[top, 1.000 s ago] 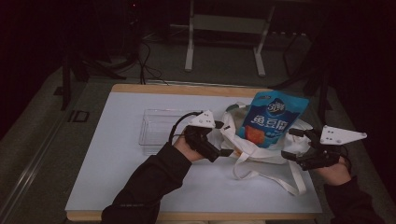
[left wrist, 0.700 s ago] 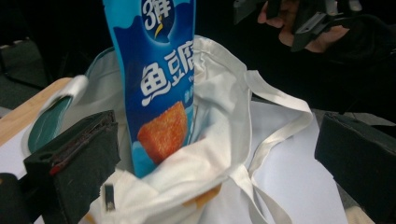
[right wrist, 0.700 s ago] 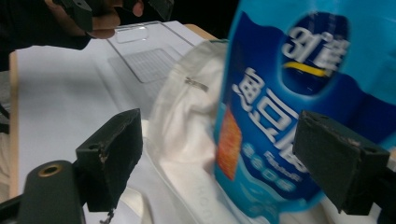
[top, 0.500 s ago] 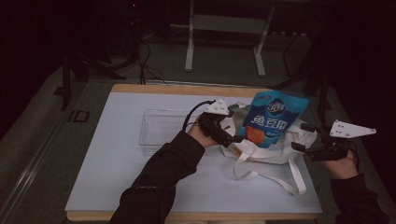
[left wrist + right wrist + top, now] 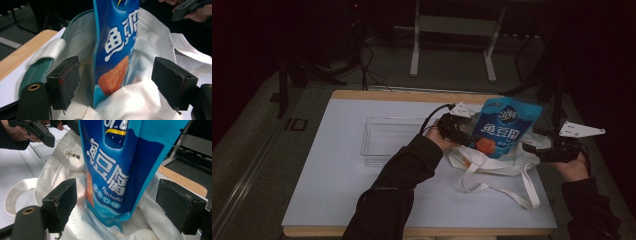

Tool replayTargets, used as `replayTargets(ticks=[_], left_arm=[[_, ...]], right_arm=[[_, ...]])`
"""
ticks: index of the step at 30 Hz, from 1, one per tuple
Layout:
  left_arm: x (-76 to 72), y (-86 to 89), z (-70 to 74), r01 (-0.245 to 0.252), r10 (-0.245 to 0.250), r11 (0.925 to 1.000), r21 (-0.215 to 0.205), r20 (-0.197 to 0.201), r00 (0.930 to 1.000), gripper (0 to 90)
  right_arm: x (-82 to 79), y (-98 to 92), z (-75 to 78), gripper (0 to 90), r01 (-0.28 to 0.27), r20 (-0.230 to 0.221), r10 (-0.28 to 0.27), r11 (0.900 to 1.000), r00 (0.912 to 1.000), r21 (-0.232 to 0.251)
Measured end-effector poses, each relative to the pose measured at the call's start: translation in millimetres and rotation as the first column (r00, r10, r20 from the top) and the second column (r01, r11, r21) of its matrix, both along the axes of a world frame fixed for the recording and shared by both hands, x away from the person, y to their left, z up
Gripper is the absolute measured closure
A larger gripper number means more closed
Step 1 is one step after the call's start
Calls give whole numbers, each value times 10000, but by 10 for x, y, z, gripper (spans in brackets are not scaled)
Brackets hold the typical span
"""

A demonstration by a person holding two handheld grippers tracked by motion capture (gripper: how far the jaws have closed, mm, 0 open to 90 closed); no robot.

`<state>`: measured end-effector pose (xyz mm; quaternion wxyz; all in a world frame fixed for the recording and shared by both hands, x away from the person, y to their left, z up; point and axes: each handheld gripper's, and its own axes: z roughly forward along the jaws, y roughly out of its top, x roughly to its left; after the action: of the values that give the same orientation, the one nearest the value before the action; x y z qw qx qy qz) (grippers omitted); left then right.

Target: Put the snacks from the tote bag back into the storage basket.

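A blue snack bag with white lettering stands upright inside a white cloth tote bag at the table's right. My left gripper is at the bag's left side, its jaws open and wide apart. In the left gripper view the snack bag rises from the tote just beyond the open left gripper. My right gripper is at the tote's right edge. Seen from the right gripper, which is also open, the snack bag stands over the cloth and touches neither pad.
A clear plastic tray lies left of the tote on the white table. The tote's long straps trail toward the front edge. Beyond the table are a metal stand and cables on the floor.
My left hand has moved right and farther out, up to the snack bag. The right gripper has shifted slightly right, and the tote has spread flatter.
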<state>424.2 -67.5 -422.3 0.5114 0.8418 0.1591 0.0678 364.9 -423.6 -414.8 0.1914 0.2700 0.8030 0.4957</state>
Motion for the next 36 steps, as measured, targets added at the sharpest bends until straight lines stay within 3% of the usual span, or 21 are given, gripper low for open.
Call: replayTargets(ticks=[2, 8, 15, 22, 25, 31, 36], left_arm=[[22, -41, 1, 61, -61, 10000, 30, -79, 10000, 328], [94, -199, 2, -183, 189, 9994, 287, -184, 9997, 374], [110, -321, -21, -293, 293, 9996, -13, -208, 9994, 438], [162, -415, -16, -266, 267, 9996, 62, -226, 9994, 493], [165, -466, -20, -246, 246, 9997, -6, -315, 9992, 494], [158, -501, -30, -24, 22, 10000, -88, -299, 9996, 580], [165, -498, -26, 18, -26, 9996, -265, -302, 9995, 648]], right_arm=[[39, 10, -21, 178, -37, -100, 37, 10000, 9999, 54], [125, 57, -78, 222, -195, -255, 197, 9998, 9995, 100], [189, 149, -89, 277, -433, -296, 439, 9989, 9986, 189], [299, 240, -82, 320, -572, -503, 586, 9980, 9970, 284], [320, 293, -77, 395, -532, -369, 540, 9983, 9979, 247], [353, 384, -84, 564, -663, -103, 664, 9978, 9977, 17], [365, 445, -111, 597, -760, -119, 760, 9971, 9970, -47]])
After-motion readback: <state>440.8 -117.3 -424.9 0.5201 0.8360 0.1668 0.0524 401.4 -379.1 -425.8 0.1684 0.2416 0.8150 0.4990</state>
